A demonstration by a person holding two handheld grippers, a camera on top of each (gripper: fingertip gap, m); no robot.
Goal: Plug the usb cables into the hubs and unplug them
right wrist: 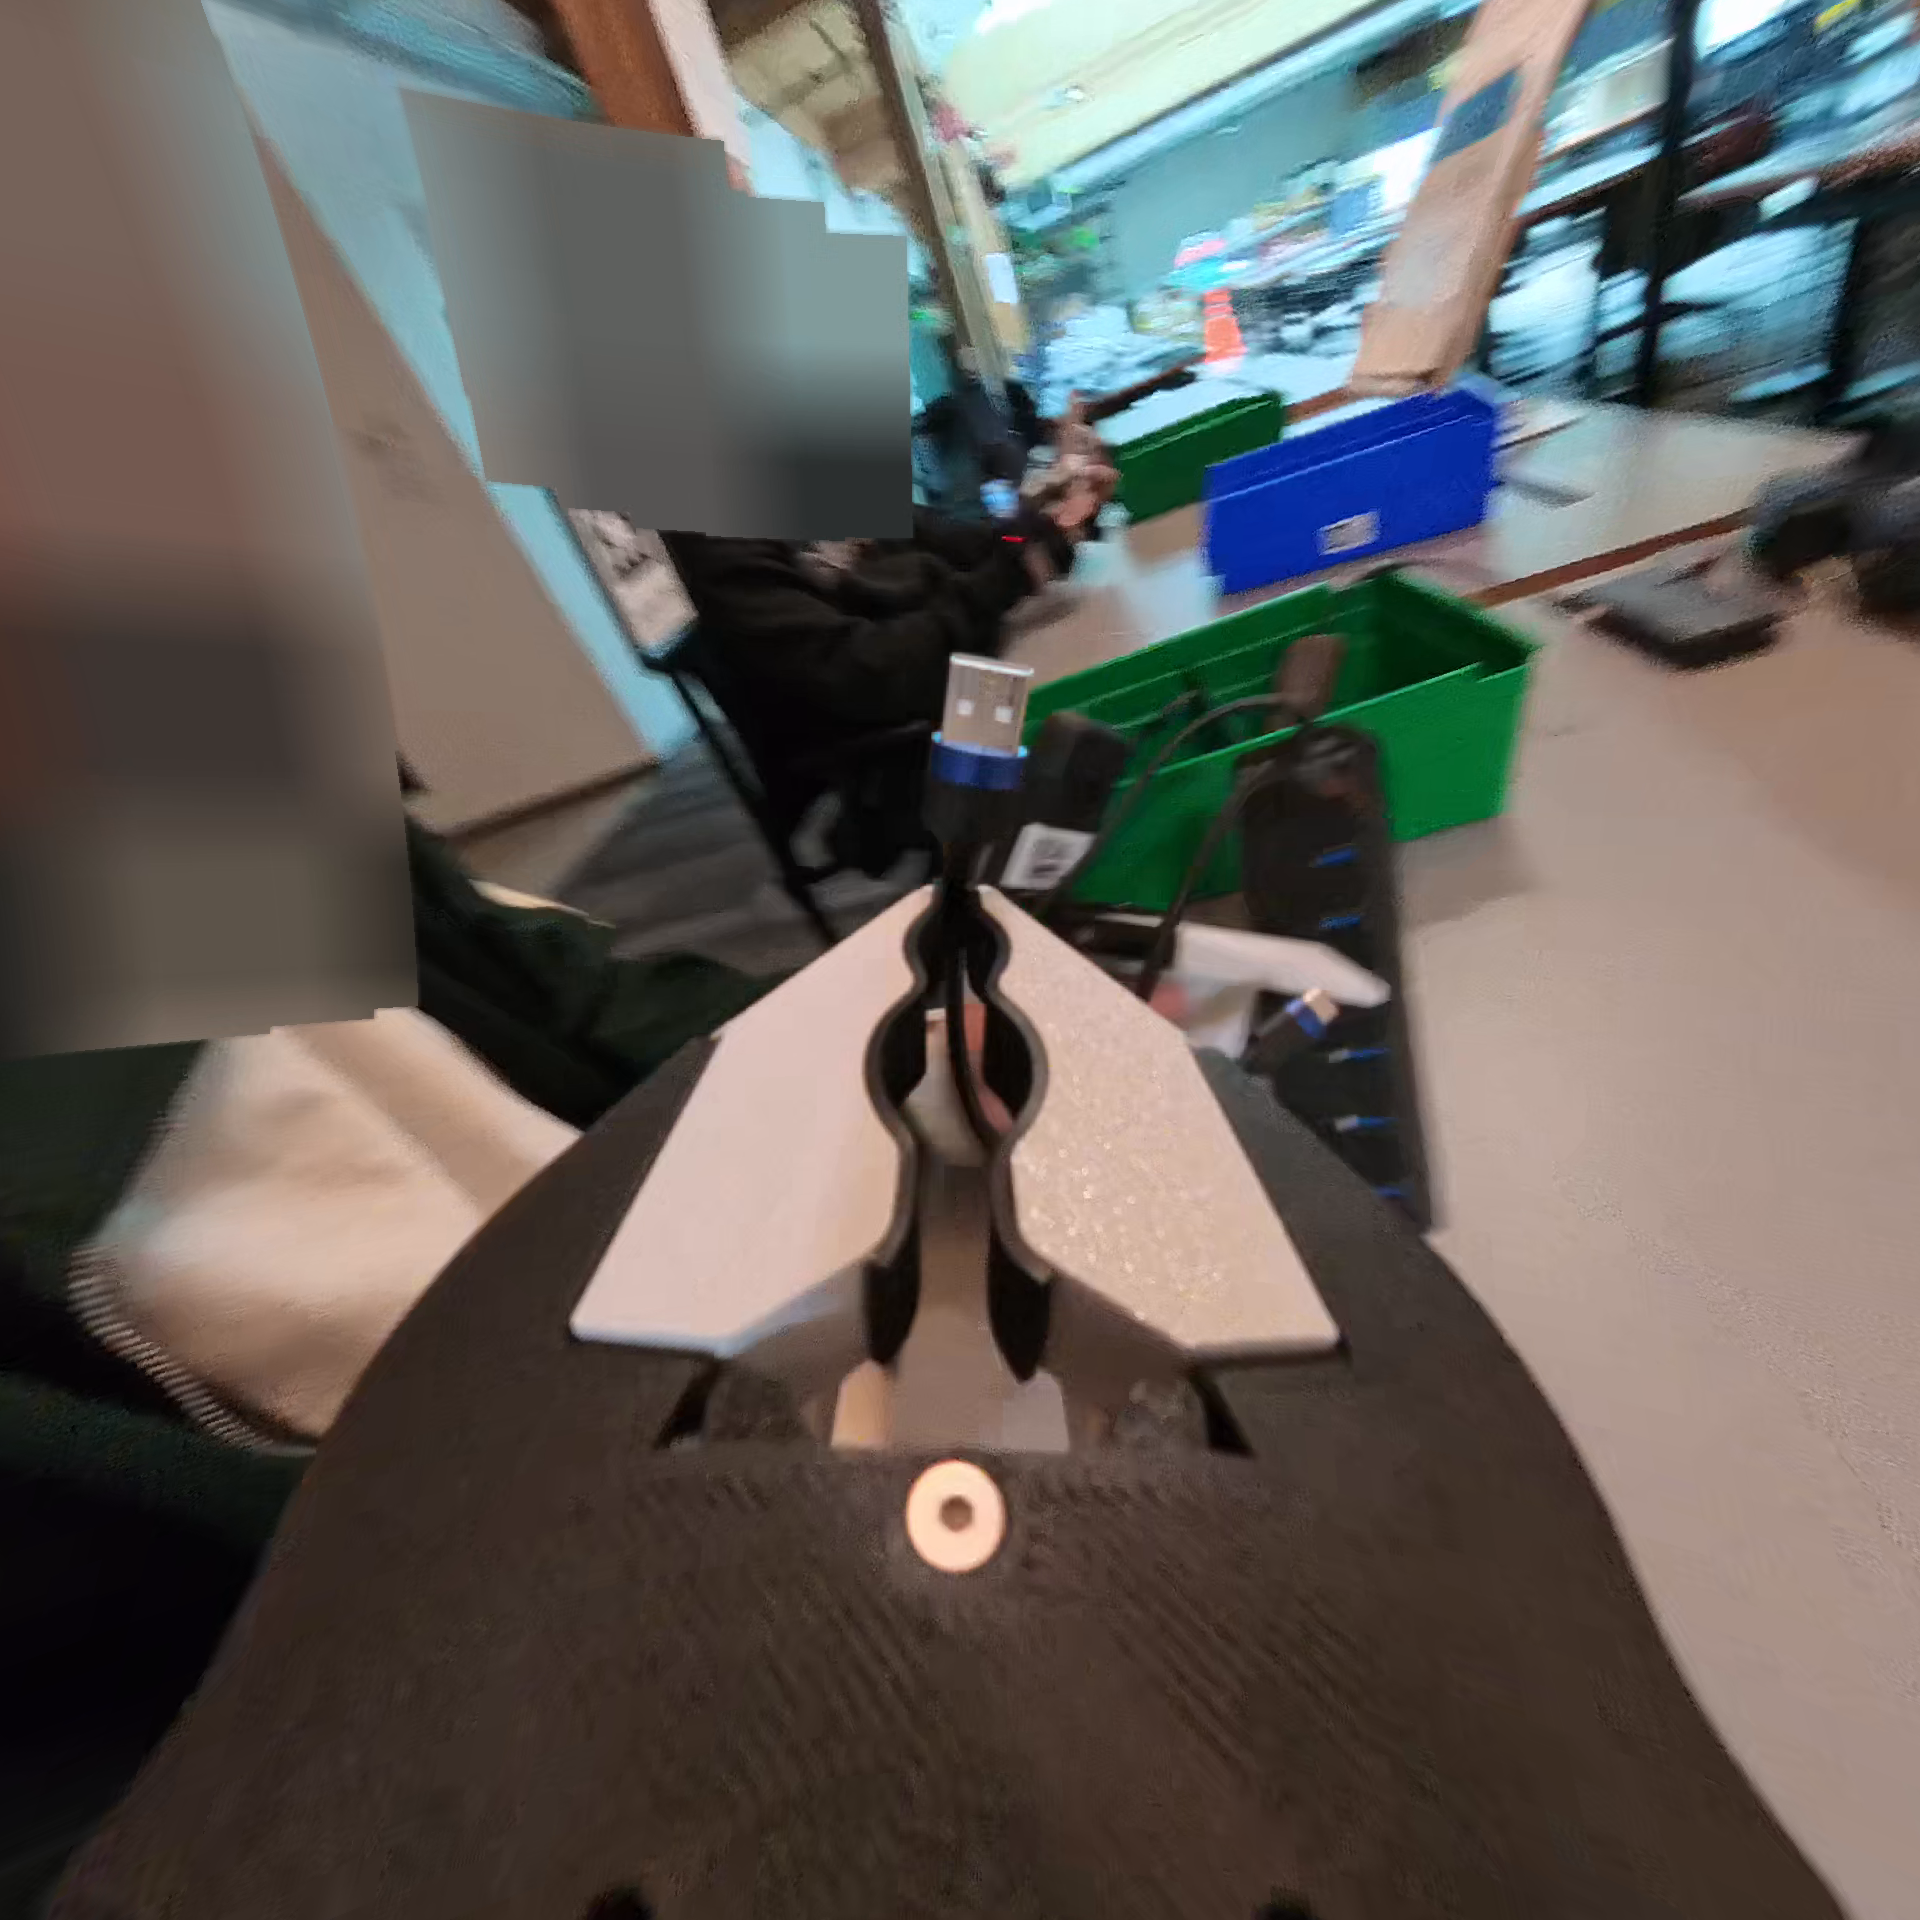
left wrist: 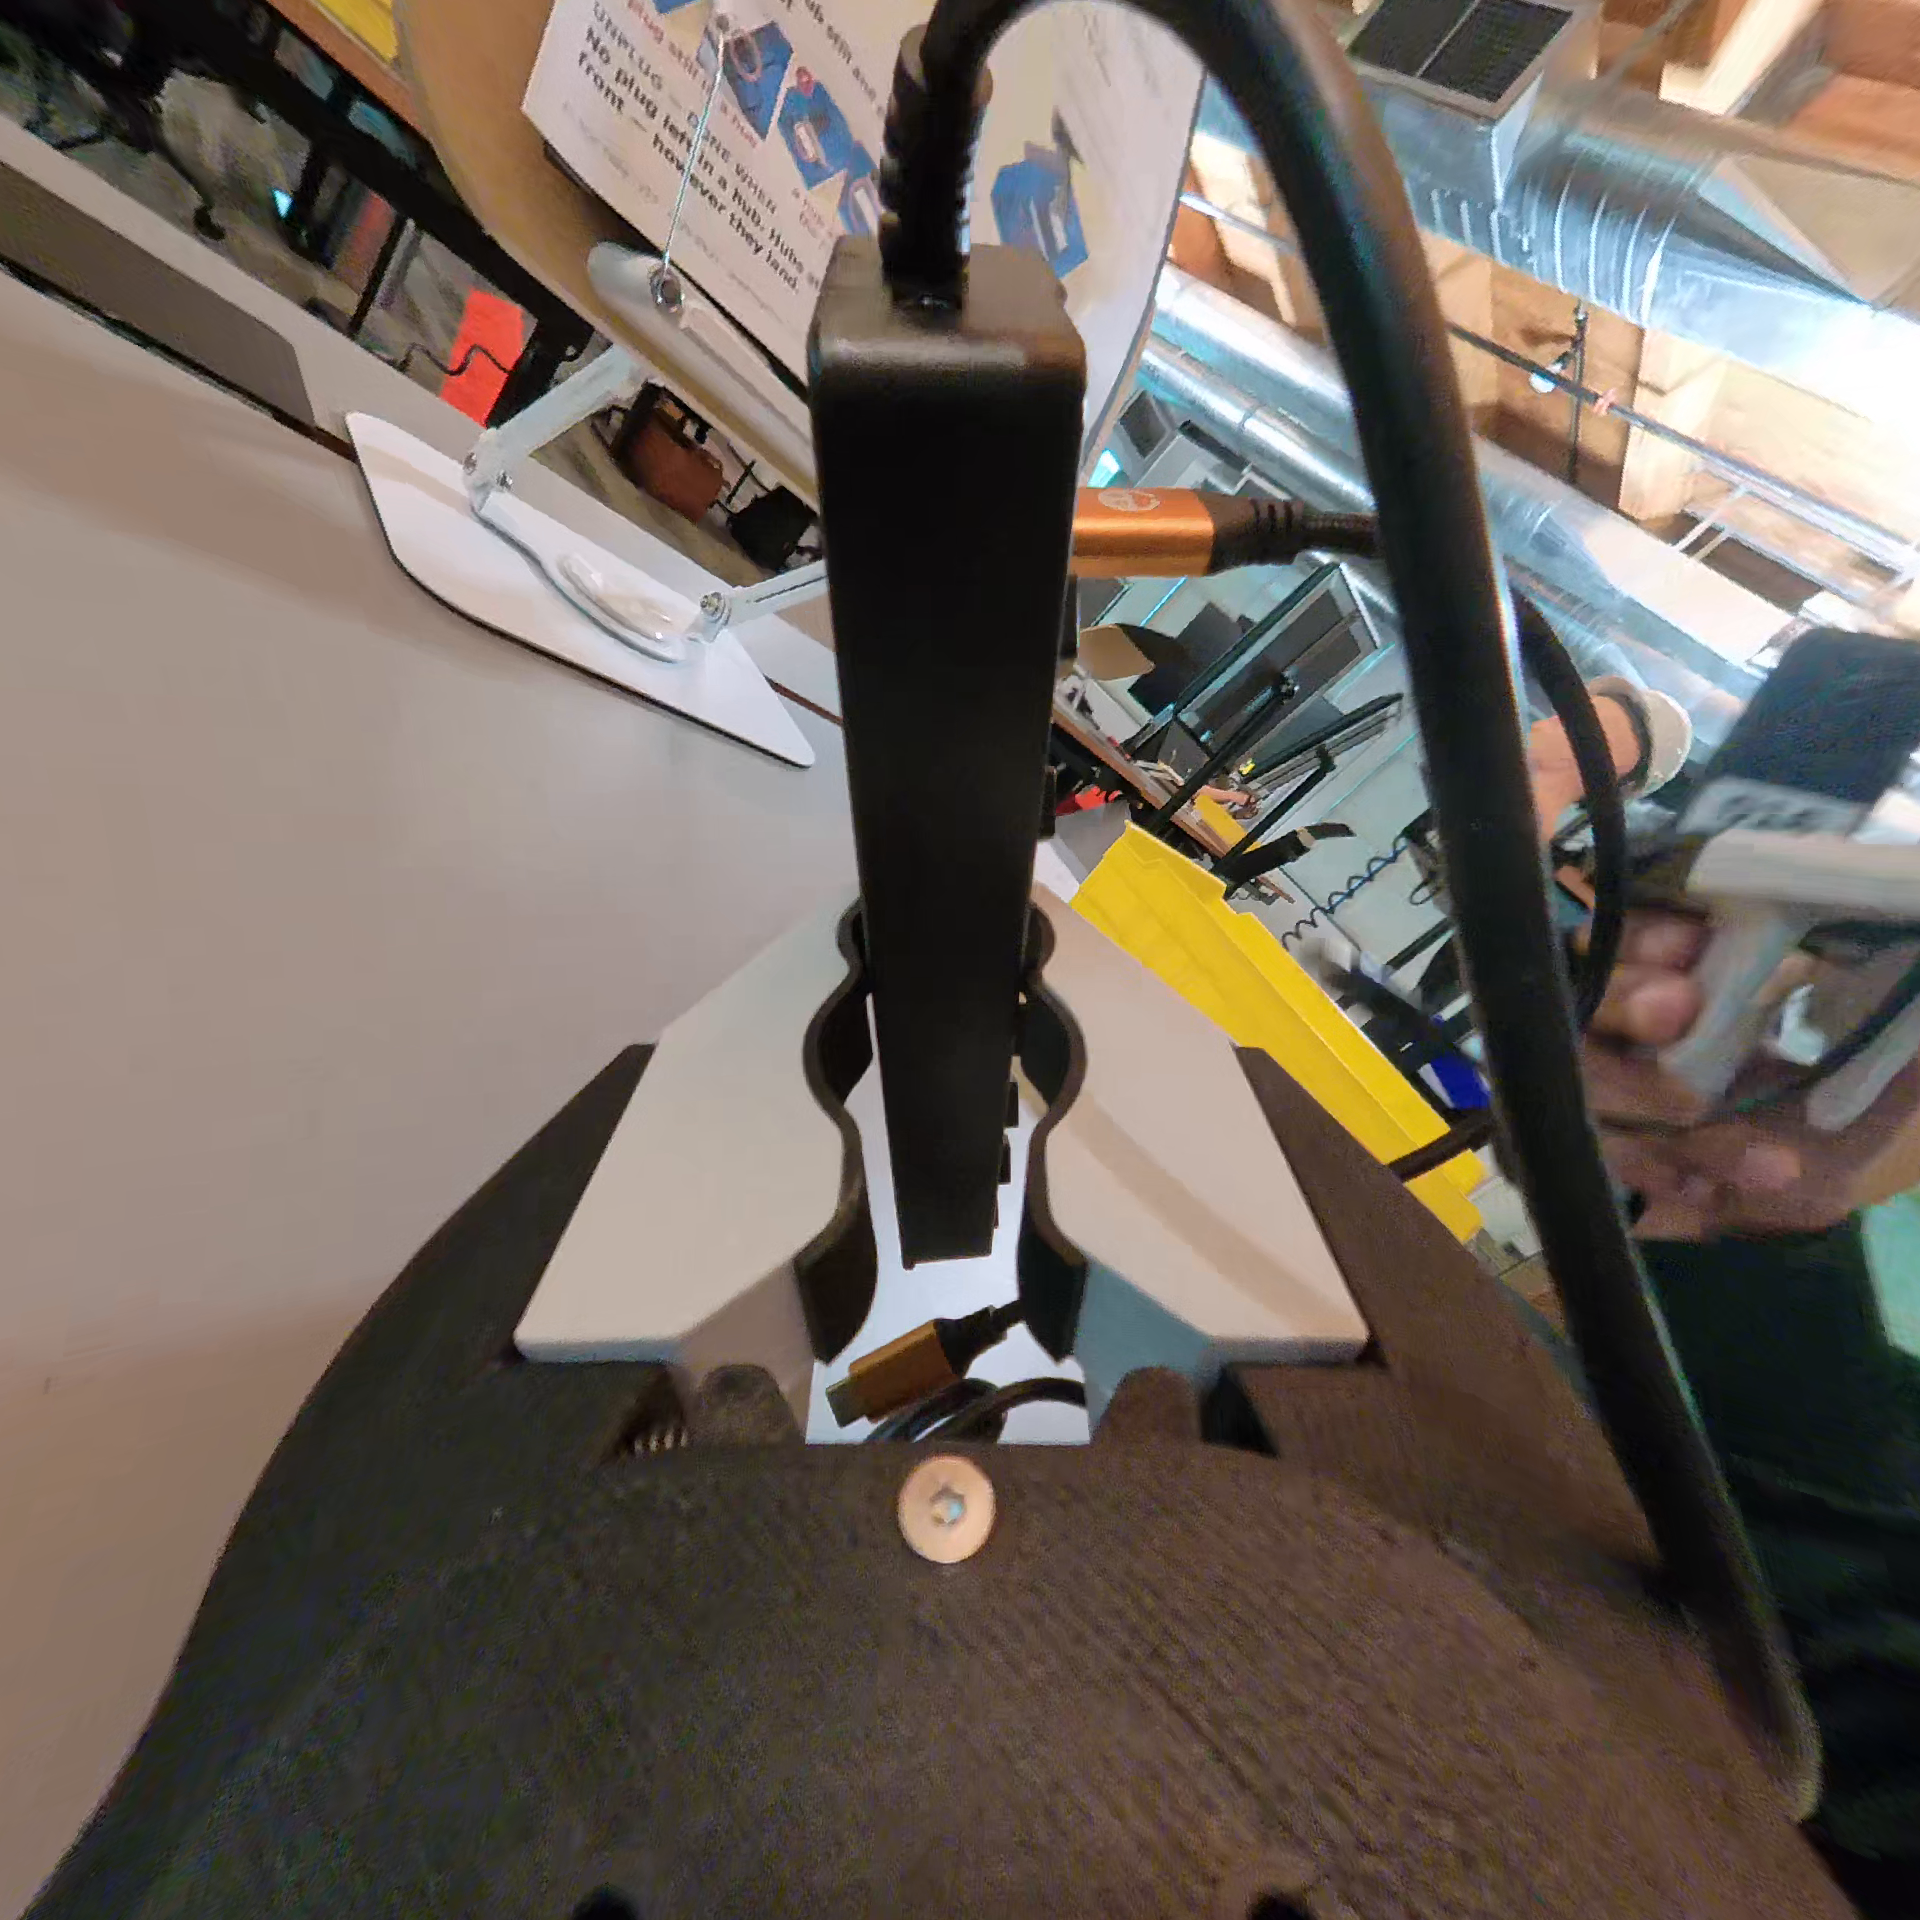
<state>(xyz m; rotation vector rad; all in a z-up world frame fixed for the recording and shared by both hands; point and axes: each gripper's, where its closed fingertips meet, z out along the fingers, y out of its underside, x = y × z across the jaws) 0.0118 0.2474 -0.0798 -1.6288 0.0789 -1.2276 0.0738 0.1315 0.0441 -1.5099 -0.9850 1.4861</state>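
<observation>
while the left gripper (left wrist: 945, 1060) is clamped on the lower part of a black hub (left wrist: 940, 727) and holds it upright above a pale table (left wrist: 312, 935), the right gripper (right wrist: 951, 935) pinches a thin black cable just behind a blue-collared usb plug (right wrist: 982, 717), whose metal tip points away from the camera. an orange plug (left wrist: 1143, 532) already sits in the hub's right side, and the hub's own thick cable (left wrist: 1455, 727) loops over from its top. a second orange plug (left wrist: 899, 1371) lies on the table below the hub. in the left view the right gripper shows blurred at far right, well apart from the hub. beyond the blue plug stand another hub (right wrist: 1330, 987) and a green bin (right wrist: 1403, 727). to plug in well, line the tip up square with a free port, keep the hub steady, and push straight.
</observation>
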